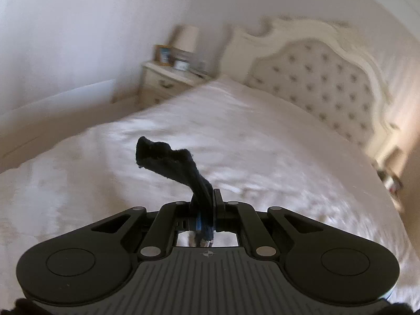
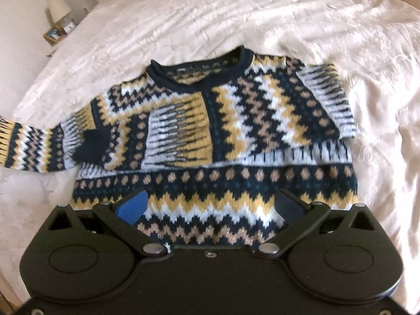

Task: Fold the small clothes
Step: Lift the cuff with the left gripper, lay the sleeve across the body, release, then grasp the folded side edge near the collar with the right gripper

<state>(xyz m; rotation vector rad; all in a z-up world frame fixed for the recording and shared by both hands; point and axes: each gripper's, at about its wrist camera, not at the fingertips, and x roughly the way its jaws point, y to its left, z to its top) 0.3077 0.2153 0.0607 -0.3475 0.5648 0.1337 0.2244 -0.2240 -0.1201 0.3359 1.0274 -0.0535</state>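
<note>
Fingers of the left gripper [image 1: 207, 204] are pinched tight on a dark navy piece of knit [image 1: 181, 165], which rises out of them above the white bedspread [image 1: 262, 136]. The right gripper [image 2: 210, 204] is spread wide, holding nothing, hovering over the lower hem of the patterned sweater [image 2: 210, 120] lying flat on the bed just ahead.

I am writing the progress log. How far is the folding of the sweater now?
Done: one sleeve lies folded across the sweater's chest on the bed. In hand: the left gripper is shut on a dark cloth piece; the right gripper hovers open over the hem. Left: the other sleeve and the body fold.
</note>
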